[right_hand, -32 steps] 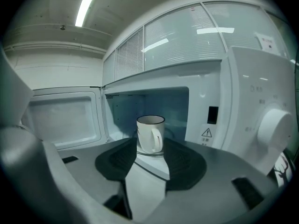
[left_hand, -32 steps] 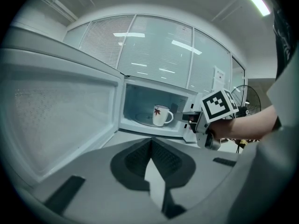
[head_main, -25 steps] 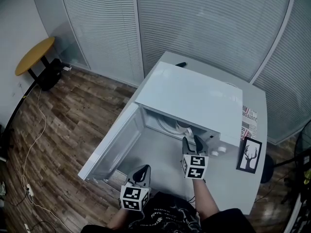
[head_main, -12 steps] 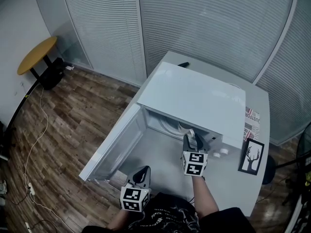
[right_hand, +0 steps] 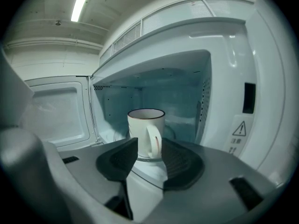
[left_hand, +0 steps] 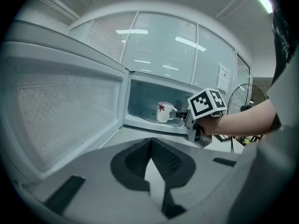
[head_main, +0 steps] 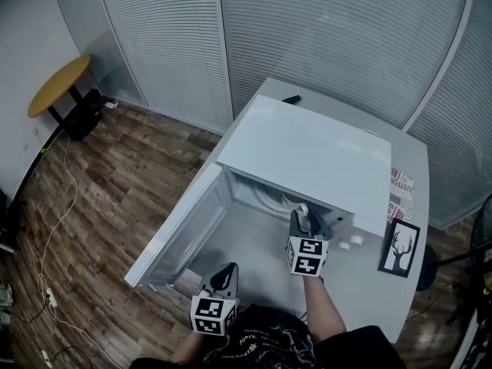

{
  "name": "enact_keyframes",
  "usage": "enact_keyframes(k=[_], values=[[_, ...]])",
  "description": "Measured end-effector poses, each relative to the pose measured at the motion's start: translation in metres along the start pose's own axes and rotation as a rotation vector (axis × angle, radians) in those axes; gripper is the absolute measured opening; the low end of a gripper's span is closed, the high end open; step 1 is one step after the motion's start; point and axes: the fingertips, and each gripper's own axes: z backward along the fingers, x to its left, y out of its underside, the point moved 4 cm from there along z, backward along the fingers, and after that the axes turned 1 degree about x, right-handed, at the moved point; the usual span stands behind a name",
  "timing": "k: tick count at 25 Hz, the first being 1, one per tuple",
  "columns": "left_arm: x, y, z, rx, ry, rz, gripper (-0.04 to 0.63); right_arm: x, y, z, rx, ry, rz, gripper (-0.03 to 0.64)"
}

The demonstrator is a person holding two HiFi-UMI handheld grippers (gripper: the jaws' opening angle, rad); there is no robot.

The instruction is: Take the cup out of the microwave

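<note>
The white microwave (head_main: pixel 307 156) stands on the table with its door (head_main: pixel 181 225) swung wide to the left. Inside it, a white cup (right_hand: pixel 145 129) with a dark rim sits on the turntable, handle towards me. The left gripper view shows a red leaf print on the cup (left_hand: pixel 163 111). My right gripper (right_hand: pixel 148 146) reaches into the opening. Its jaws are closing, with the cup's handle between the pads and a gap still showing on each side. My left gripper (head_main: pixel 224 271) hangs back near the table's front edge, in front of the open door, shut and empty.
To the microwave's right, a framed deer picture (head_main: pixel 397 247) and a printed paper (head_main: pixel 400 184) lie on the table. A small black item (head_main: pixel 290 100) sits behind the microwave. A round yellow table (head_main: pixel 58 87) and floor cables are far left. A fan (left_hand: pixel 247 97) stands beyond.
My right gripper has edged slightly further into the microwave opening towards the cup. The left gripper has kept still.
</note>
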Motion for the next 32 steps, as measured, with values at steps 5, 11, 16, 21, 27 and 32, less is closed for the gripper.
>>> enact_keyframes(k=[5,11,16,21,27,32], values=[[0.0,0.001,-0.001,0.009,0.001,-0.004,0.006,0.0,-0.008,-0.001,-0.042,0.005,0.001,0.127],[-0.003,-0.001,-0.001,0.011,0.01,-0.014,0.008,0.004,-0.006,-0.011,0.011,-0.008,0.025,0.126],[0.0,0.001,-0.001,0.018,0.006,-0.013,0.007,0.004,-0.007,-0.013,0.005,-0.014,0.028,0.107],[0.0,0.003,-0.004,0.024,0.006,-0.018,0.006,0.003,-0.005,-0.015,0.009,-0.023,0.028,0.071],[0.001,0.003,-0.004,0.026,0.003,-0.014,0.008,0.003,-0.007,-0.015,0.005,-0.027,0.037,0.064],[0.002,0.005,-0.003,0.03,-0.004,-0.013,0.008,0.002,-0.009,-0.012,-0.023,-0.038,0.025,0.063]])
